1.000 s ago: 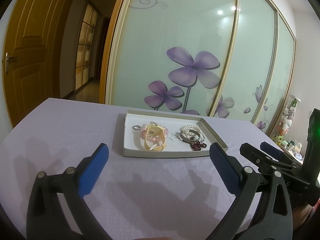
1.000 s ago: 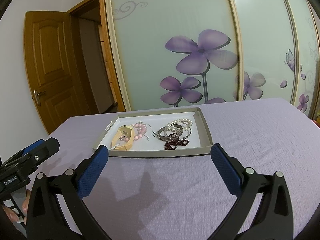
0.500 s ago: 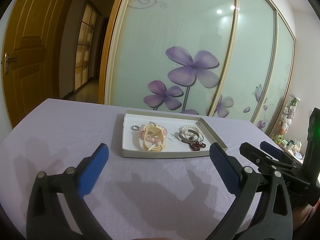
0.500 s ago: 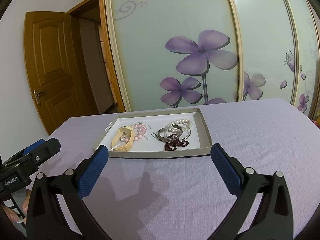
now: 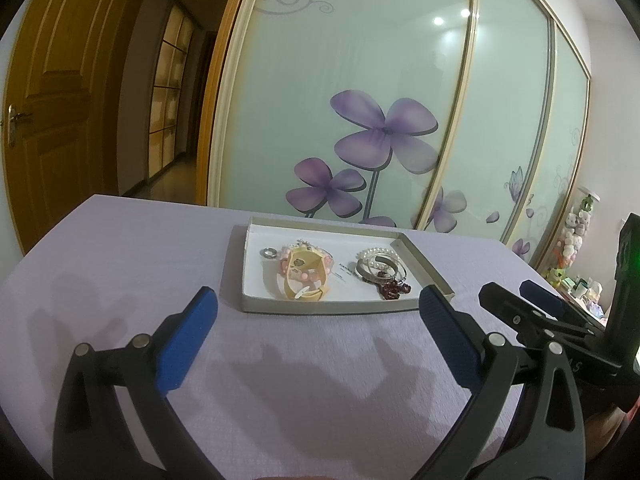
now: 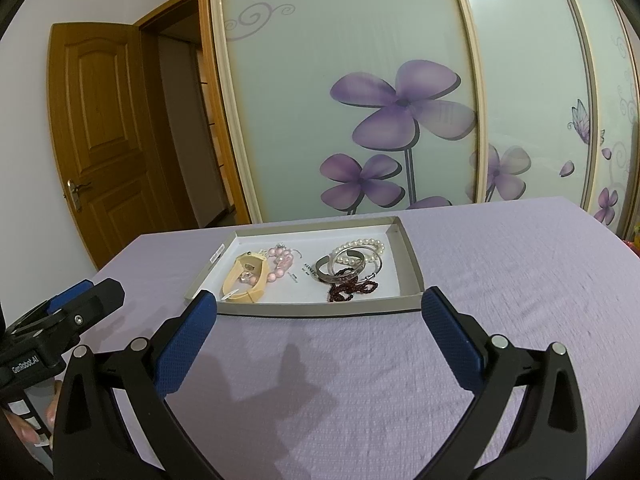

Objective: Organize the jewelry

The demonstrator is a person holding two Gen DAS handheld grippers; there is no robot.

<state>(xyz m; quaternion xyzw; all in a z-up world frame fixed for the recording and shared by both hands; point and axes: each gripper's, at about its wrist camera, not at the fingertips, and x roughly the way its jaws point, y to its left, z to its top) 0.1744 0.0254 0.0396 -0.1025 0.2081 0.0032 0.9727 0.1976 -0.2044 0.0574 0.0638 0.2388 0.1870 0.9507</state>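
A shallow grey cardboard tray (image 5: 320, 307) (image 6: 316, 309) sits on the lilac tablecloth and holds the jewelry. In it lie a beige band (image 5: 304, 276) (image 6: 246, 280), pink beads (image 5: 286, 268) (image 6: 280, 266), a small metal ring (image 5: 268, 253), a pearl bracelet (image 5: 378, 254) (image 6: 360, 246), silver bangles (image 5: 376, 274) (image 6: 340, 270) and a dark red bead string (image 5: 394, 289) (image 6: 352, 289). My left gripper (image 5: 318, 322) and my right gripper (image 6: 320, 318) are both open and empty, just short of the tray's near wall. Each shows at the edge of the other's view.
The table's far edge lies close to glass sliding doors with purple flowers (image 5: 380, 136). A wooden door (image 6: 96, 140) and a hallway are at the left. A shelf with small toys (image 5: 576, 236) stands at the far right.
Both grippers have drifted slightly back from the tray; the tray looks a little farther. Nothing was taken or let go.
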